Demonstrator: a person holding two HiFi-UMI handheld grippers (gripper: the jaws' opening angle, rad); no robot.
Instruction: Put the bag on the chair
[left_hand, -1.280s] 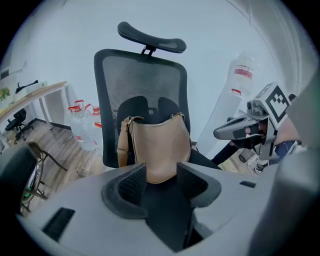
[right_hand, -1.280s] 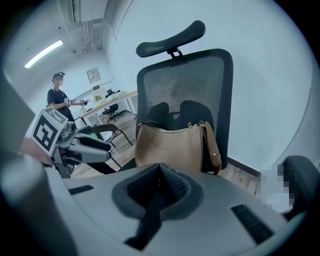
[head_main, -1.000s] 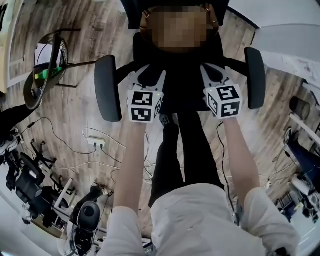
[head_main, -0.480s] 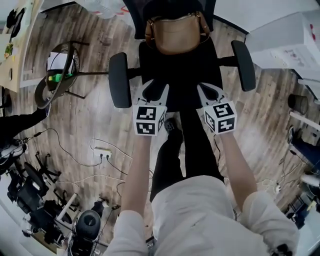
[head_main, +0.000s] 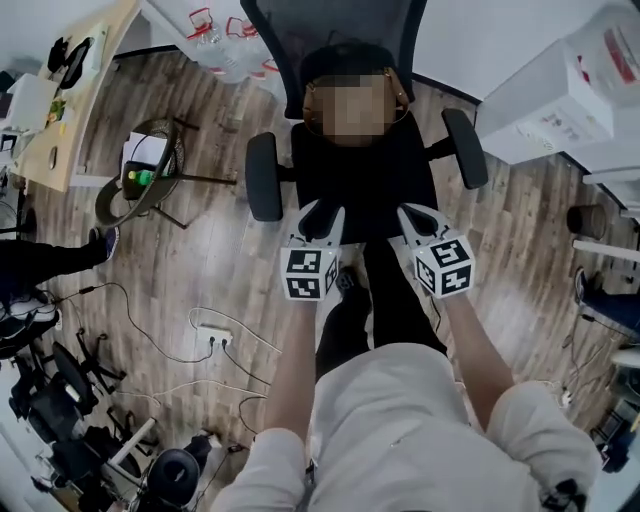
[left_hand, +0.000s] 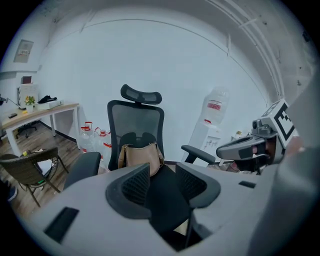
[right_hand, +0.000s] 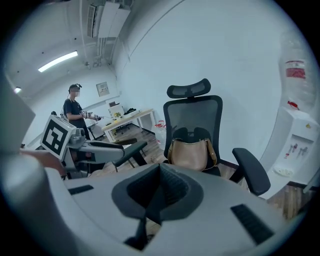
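Note:
A tan bag stands upright on the seat of the black office chair, leaning against its mesh backrest. In the head view a blurred patch covers most of the bag. My left gripper hovers before the seat's front edge, well short of the bag. Its jaws stand wide and are closing, with nothing between them. My right gripper is level with it on the right, shut and empty. Neither touches the bag or chair.
A wicker chair stands left of the office chair, a desk beyond it. A power strip with cables lies on the wooden floor. White boxes sit right, water bottles behind. A person stands far left.
Both grippers have drawn back from the chair toward my body, and the view has pulled away. The bag stays on the seat.

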